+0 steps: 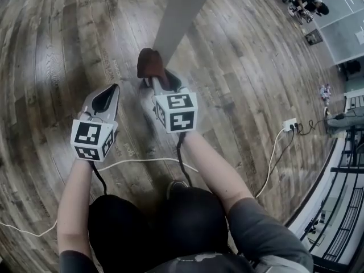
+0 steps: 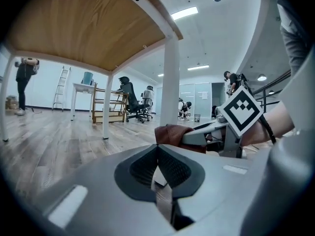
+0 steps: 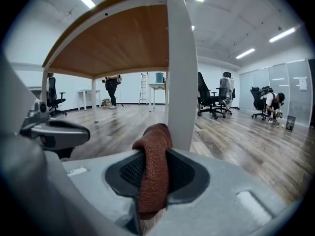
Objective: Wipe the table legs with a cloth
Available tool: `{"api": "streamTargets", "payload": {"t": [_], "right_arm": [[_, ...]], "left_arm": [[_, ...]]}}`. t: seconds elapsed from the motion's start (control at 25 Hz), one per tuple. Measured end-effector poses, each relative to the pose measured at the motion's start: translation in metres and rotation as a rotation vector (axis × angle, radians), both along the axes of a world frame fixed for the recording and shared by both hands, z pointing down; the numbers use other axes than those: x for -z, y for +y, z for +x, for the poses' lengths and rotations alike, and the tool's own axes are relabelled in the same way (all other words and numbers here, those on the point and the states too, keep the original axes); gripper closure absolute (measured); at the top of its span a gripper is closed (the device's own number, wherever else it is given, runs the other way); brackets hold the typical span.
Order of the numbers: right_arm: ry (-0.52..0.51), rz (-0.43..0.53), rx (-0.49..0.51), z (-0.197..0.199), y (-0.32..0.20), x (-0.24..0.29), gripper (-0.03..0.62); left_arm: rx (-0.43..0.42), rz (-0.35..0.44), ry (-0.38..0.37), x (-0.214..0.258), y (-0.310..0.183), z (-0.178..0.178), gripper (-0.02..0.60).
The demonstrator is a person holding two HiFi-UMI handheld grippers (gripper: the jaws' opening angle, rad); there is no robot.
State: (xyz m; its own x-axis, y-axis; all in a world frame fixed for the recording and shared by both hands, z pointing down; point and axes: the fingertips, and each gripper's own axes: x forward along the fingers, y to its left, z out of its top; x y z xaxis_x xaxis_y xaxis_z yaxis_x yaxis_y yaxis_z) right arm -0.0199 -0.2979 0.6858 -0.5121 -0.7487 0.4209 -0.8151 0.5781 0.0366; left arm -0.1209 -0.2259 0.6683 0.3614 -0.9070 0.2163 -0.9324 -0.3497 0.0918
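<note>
Right gripper view: the right gripper (image 3: 156, 157) is clamped on a rust-brown terry cloth (image 3: 153, 176), whose free end is presented to the lower white square table leg (image 3: 181, 82) for wiping, while the left gripper (image 2: 158, 154), jaws together and empty, is held aside.

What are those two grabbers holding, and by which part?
The right gripper pinches a reddish-brown cloth by a bunched fold, its end poking past the jaws. The left gripper is shut on nothing.
</note>
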Motion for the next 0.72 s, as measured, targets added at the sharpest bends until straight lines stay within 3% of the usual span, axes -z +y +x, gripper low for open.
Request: {"api": "streamTargets", "payload": {"t": [0.72], "right_arm": [[0.165, -0.215, 0.075, 0.006, -0.012, -0.147, 0.507]], "left_arm": [[0.016, -0.154, 0.0, -0.091, 0.016, -0.009, 0.563]]}}
